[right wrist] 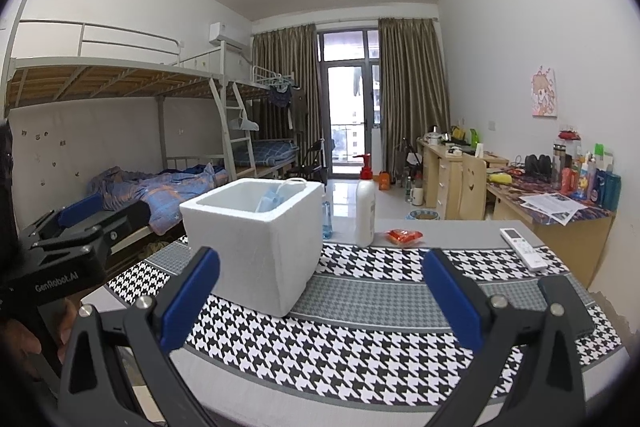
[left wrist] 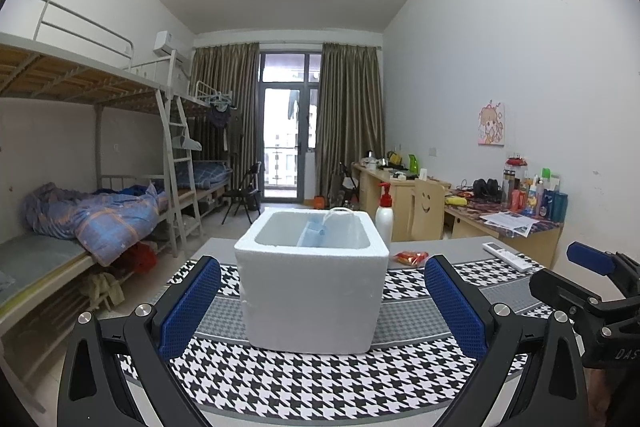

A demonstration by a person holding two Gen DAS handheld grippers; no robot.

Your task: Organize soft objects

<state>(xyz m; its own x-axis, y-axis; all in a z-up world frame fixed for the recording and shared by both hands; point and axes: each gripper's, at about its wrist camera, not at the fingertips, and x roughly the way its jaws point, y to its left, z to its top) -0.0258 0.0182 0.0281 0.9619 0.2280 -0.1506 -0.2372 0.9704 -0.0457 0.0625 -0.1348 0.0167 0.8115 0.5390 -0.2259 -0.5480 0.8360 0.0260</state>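
A white foam box (left wrist: pixel 312 283) stands on the houndstooth cloth (left wrist: pixel 320 383) in the middle of the table; it also shows in the right wrist view (right wrist: pixel 256 239). A blue soft item with a white loop (left wrist: pixel 318 227) lies inside it, also seen in the right wrist view (right wrist: pixel 272 201). My left gripper (left wrist: pixel 322 307) is open and empty, its blue pads either side of the box and nearer than it. My right gripper (right wrist: pixel 320 301) is open and empty, to the right of the box.
A white pump bottle (right wrist: pixel 365 205), a red snack packet (right wrist: pixel 404 235) and a white remote (right wrist: pixel 524 247) lie behind the cloth. A water bottle (right wrist: pixel 327 221) stands behind the box. Bunk beds (left wrist: pixel 80 211) stand left, desks (left wrist: pixel 500 223) right.
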